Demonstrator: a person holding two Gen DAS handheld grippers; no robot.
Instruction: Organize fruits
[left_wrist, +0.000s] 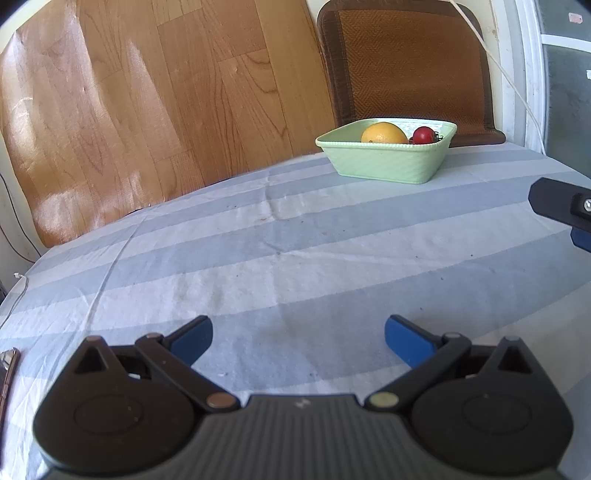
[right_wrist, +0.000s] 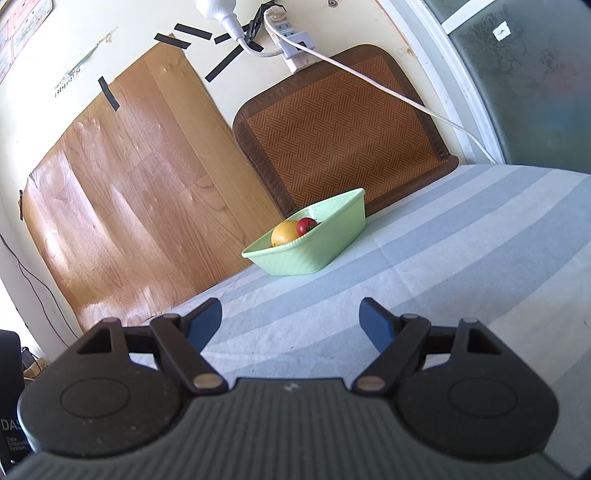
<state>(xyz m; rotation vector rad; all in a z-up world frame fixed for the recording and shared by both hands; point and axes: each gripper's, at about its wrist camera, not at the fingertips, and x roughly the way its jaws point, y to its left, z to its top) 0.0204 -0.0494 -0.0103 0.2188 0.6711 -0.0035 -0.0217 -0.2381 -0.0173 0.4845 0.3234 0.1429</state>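
A pale green basket (left_wrist: 388, 162) stands at the far side of the striped tablecloth (left_wrist: 295, 240). In it lie an orange (left_wrist: 383, 133) and a small red tomato (left_wrist: 423, 135). My left gripper (left_wrist: 298, 338) is open and empty, low over the cloth, well short of the basket. In the right wrist view the basket (right_wrist: 306, 254) holds the orange (right_wrist: 284, 233) and the tomato (right_wrist: 306, 225). My right gripper (right_wrist: 291, 319) is open and empty, short of the basket. Part of the right gripper (left_wrist: 561, 206) shows at the right edge of the left wrist view.
A wood-pattern sheet (left_wrist: 147, 110) and a brown woven mat (left_wrist: 410, 66) lean on the wall behind the table. A white cable (right_wrist: 388, 88) runs from a wall power strip (right_wrist: 291, 37). A phone edge (left_wrist: 7, 373) lies at the near left.
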